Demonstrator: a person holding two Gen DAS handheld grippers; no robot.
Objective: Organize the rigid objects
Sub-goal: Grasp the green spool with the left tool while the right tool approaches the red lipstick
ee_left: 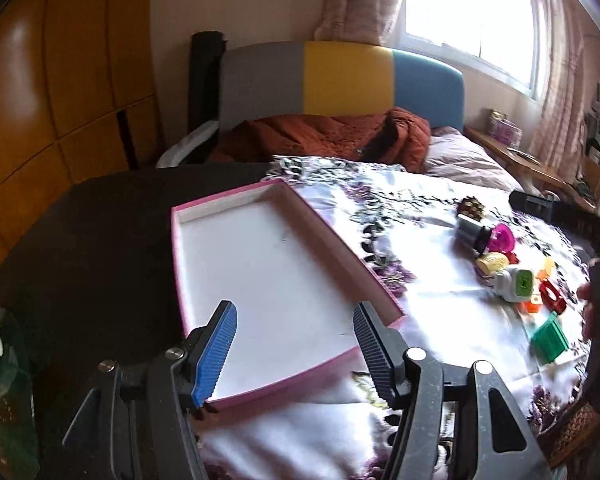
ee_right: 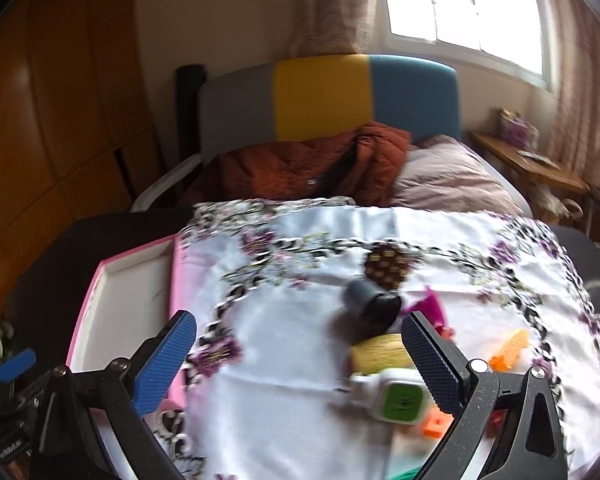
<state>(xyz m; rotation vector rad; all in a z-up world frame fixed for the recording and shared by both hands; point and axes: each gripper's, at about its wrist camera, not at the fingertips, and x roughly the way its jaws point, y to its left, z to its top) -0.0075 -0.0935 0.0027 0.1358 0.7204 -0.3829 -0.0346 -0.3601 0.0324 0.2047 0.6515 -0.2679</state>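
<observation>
A shallow pink box (ee_left: 300,208) with a white inside lies on the table at the left; it also shows in the right wrist view (ee_right: 172,276). My left gripper (ee_left: 294,344) is open and empty above its near end. A cluster of small objects lies on the floral cloth at the right: a white plug with a green face (ee_left: 514,282) (ee_right: 396,396), a yellow cylinder (ee_left: 492,262) (ee_right: 376,354), a dark cup (ee_left: 474,232) (ee_right: 374,304), a magenta piece (ee_left: 500,238), a green block (ee_left: 550,338). My right gripper (ee_right: 300,360) is open and empty, just above and left of the plug.
A white cloth with purple flowers (ee_right: 308,240) covers the dark table (ee_left: 100,240). Behind it is a bed with an orange blanket (ee_left: 332,136) and a pillow (ee_right: 448,180). A brown patterned piece (ee_right: 388,266) and orange bits (ee_right: 508,352) lie on the cloth. Wooden wardrobe at left.
</observation>
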